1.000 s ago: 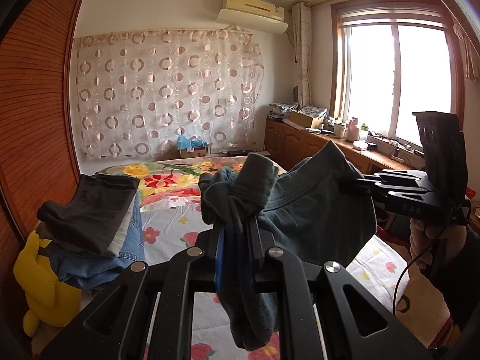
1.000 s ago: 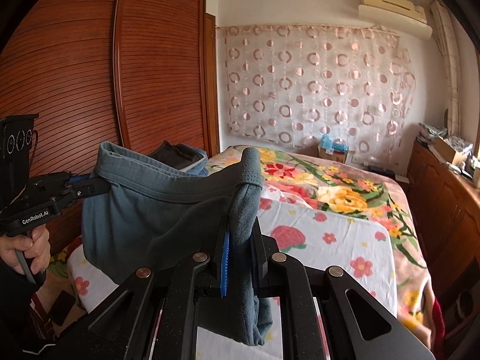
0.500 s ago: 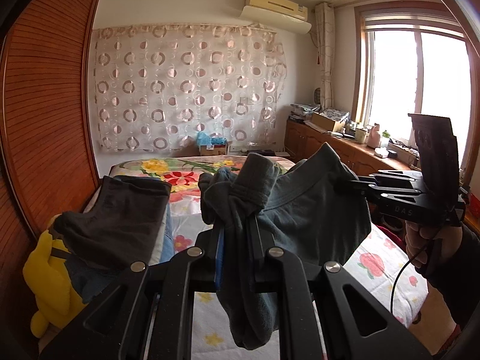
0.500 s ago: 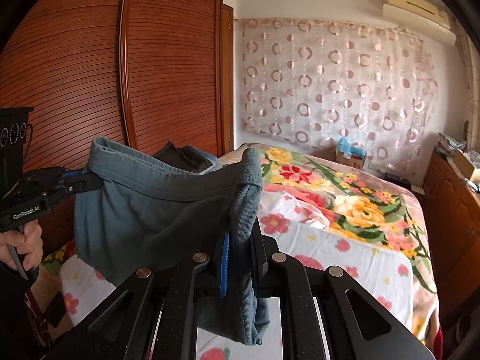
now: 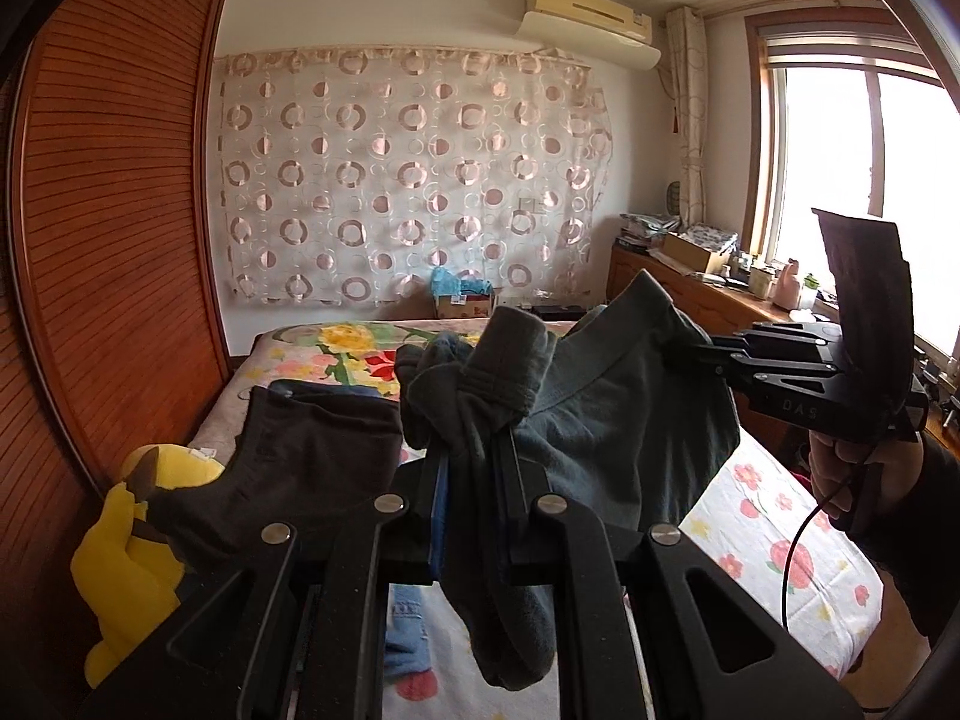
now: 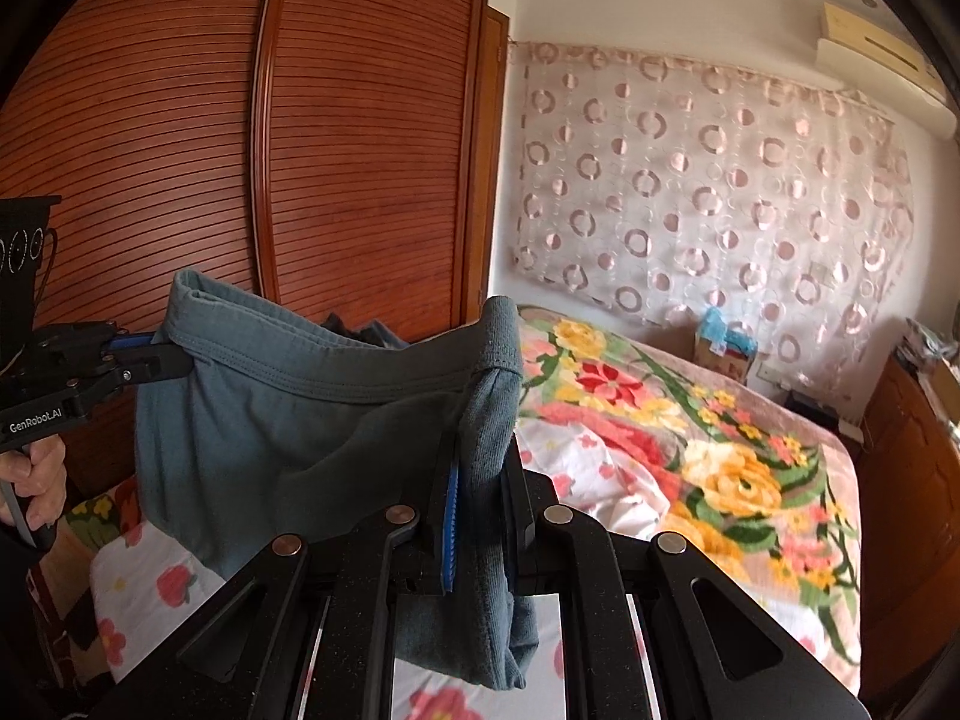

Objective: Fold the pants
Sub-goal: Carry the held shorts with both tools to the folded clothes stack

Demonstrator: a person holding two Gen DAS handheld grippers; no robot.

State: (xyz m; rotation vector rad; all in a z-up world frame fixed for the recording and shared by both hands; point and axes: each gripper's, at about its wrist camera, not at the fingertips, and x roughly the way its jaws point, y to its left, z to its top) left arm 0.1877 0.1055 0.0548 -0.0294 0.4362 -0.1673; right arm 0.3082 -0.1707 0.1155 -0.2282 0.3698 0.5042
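Blue-grey pants (image 5: pixel 606 420) hang stretched in the air between my two grippers, above the floral bed. My left gripper (image 5: pixel 474 450) is shut on a bunched end of the waistband, and cloth droops below its fingers. In that same view the right gripper (image 5: pixel 681 357) pinches the other end at the right, held by a hand. From the right wrist view, my right gripper (image 6: pixel 480 450) is shut on a fold of the pants (image 6: pixel 288 432). The left gripper (image 6: pixel 177 360) grips the far corner at the left.
A pile of folded clothes, topped by a dark piece (image 5: pixel 300 456) over jeans (image 5: pixel 408 630), lies at the bed's left, beside a yellow plush toy (image 5: pixel 132 552). A wooden wardrobe (image 6: pixel 360 150) stands along the left. The bed (image 6: pixel 690 450) stretches towards a curtain; a cabinet (image 5: pixel 690 294) runs under the window.
Both grippers have carried the stretched pants sideways towards the wardrobe side. The folded pile and plush toy now sit nearer the left gripper. Neither grip has changed.
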